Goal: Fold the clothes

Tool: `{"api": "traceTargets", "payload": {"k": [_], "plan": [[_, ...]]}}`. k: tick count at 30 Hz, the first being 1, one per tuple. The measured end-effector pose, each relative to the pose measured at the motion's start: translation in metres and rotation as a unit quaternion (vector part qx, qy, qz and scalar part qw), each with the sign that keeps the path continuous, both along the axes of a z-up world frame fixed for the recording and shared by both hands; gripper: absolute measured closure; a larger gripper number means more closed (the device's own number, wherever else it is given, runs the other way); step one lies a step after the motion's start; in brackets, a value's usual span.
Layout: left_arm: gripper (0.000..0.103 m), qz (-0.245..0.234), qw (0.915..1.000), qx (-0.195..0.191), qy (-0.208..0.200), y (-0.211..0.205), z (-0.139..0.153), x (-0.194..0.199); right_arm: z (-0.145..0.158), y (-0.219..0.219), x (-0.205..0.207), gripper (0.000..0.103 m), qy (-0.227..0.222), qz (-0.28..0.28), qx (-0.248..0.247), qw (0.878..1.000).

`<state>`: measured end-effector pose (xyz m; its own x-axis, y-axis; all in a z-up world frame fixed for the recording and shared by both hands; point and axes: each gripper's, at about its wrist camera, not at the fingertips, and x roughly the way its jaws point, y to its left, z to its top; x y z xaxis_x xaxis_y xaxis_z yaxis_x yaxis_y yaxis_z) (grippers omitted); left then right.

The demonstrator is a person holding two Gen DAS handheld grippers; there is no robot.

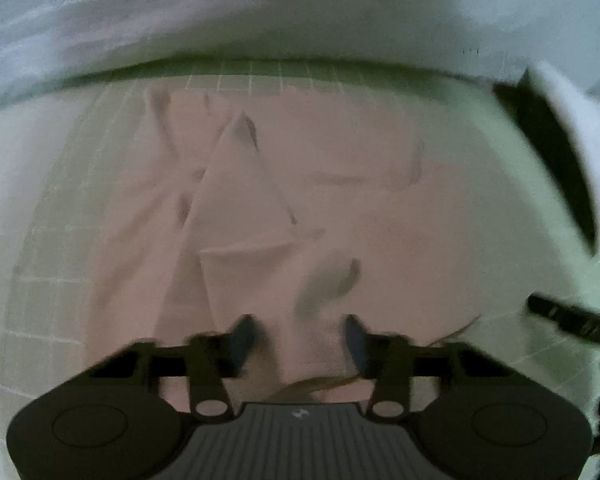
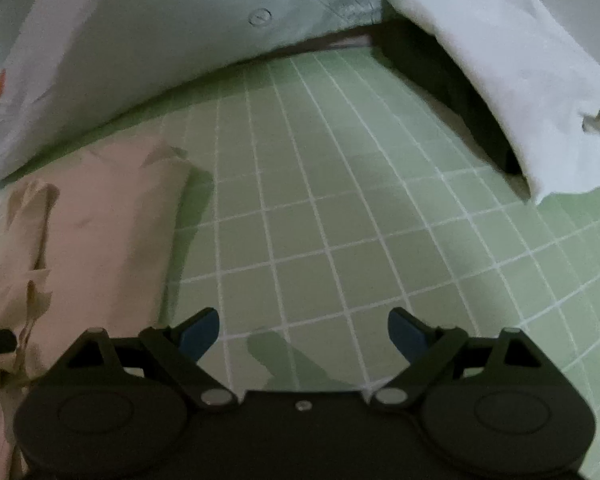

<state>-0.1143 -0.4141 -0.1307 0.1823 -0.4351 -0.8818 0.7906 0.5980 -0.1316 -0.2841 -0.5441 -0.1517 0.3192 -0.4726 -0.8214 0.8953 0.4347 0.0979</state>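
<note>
Garment (image 1: 284, 208), pale pink, is lying partly folded and creased on the green grid mat (image 2: 340, 220). Left gripper (image 1: 300, 338) is hovering low over its near edge, jaws apart, nothing between them. Right gripper (image 2: 304, 330) is hanging over bare mat beside the garment, jaws also apart and empty. Judgement: pinch one layer only at the near hem, smooth the creases first, then fold along a grid line.

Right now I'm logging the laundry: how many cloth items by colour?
Pink garment: 1
White folded cloth: 1
Pale printed sheet behind the green grid mat: 1
Total: 3
</note>
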Motion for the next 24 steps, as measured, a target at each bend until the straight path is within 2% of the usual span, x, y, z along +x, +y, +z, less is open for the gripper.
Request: {"api": "traceTargets", "payload": {"k": [1, 3, 8, 13, 19, 22, 24], "plan": [[0.09, -0.002, 1.0, 0.005, -0.005, 0.0, -0.001, 0.0, -0.001, 0.0, 0.0, 0.011, -0.001, 0.0, 0.001, 1.0], [0.098, 0.01, 0.9999, -0.013, 0.0, 0.008, 0.0, 0.003, -0.003, 0.003, -0.001, 0.011, -0.003, 0.001, 0.003, 1.0], [0.098, 0.052, 0.9963, -0.067, -0.015, 0.04, 0.03, 0.018, 0.002, 0.02, 0.0, 0.011, -0.007, -0.002, 0.002, 1.0], [0.098, 0.092, 0.9873, -0.124, -0.036, 0.076, 0.067, 0.037, 0.009, 0.043, 0.005, 0.011, -0.016, -0.005, 0.002, 1.0], [0.098, 0.142, 0.9699, -0.182, -0.079, 0.126, 0.108, 0.084, 0.02, 0.083, 0.019, 0.011, -0.019, 0.003, -0.011, 1.0], [0.098, 0.173, 0.9556, -0.201, -0.13, 0.153, 0.127, 0.116, 0.026, 0.104, 0.027, 0.011, -0.019, 0.001, -0.02, 1.0], [0.098, 0.209, 0.943, -0.215, -0.143, 0.167, 0.134, 0.141, 0.029, 0.117, 0.031, 0.011, -0.021, -0.001, -0.028, 0.999]]}}
